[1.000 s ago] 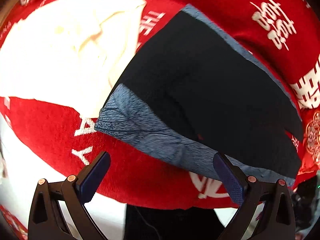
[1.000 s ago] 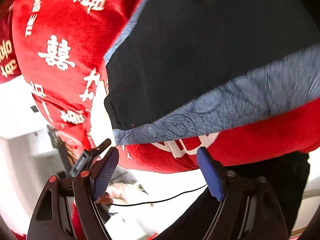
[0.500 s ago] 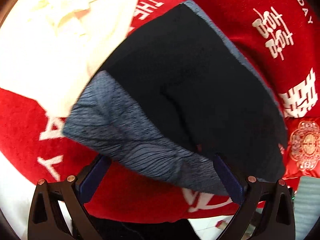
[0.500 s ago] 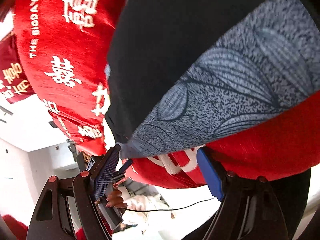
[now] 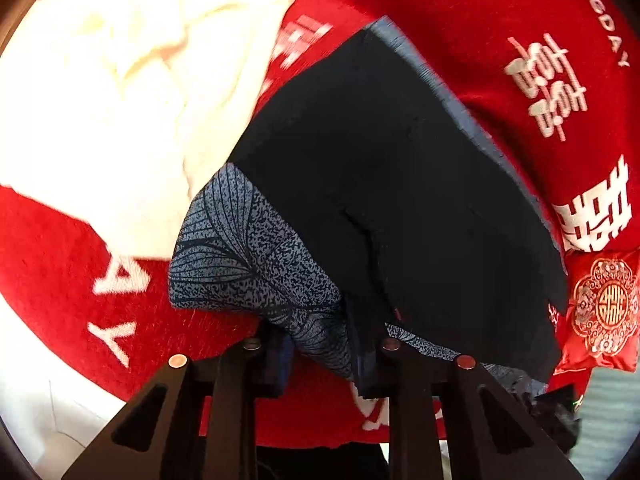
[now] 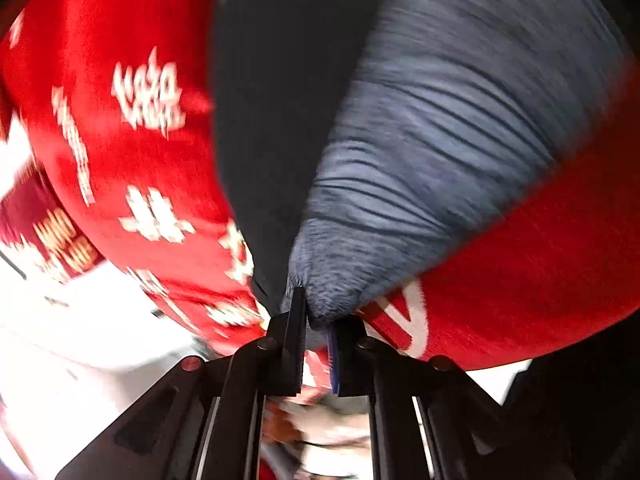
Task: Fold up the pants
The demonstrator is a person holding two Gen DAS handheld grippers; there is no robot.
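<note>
Now spread flat: dark pants on the red cloth, beside a cream garment. Left gripper clamped on the patterned grey waistband; right gripper pinched on that band's other corner, blurred.
</note>
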